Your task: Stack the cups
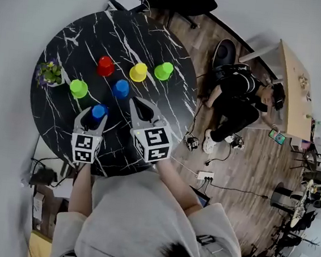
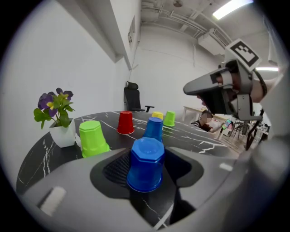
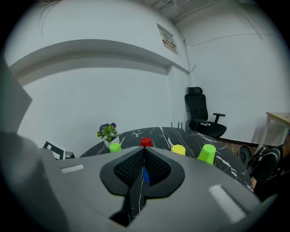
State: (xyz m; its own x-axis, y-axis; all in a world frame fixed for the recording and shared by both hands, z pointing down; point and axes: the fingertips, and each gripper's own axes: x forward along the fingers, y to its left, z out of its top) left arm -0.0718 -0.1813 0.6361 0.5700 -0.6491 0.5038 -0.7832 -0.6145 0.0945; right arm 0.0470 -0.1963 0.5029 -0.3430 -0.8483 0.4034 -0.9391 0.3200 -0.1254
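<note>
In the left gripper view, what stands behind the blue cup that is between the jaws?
A second blue cup stands there, also upside down. It covers most of the yellow cup farther back, so only the top of that one shows.

No lettering is showing legibly anywhere, and the wall sign (image 3: 168,42) is appearing too small and blurred to read.
</note>
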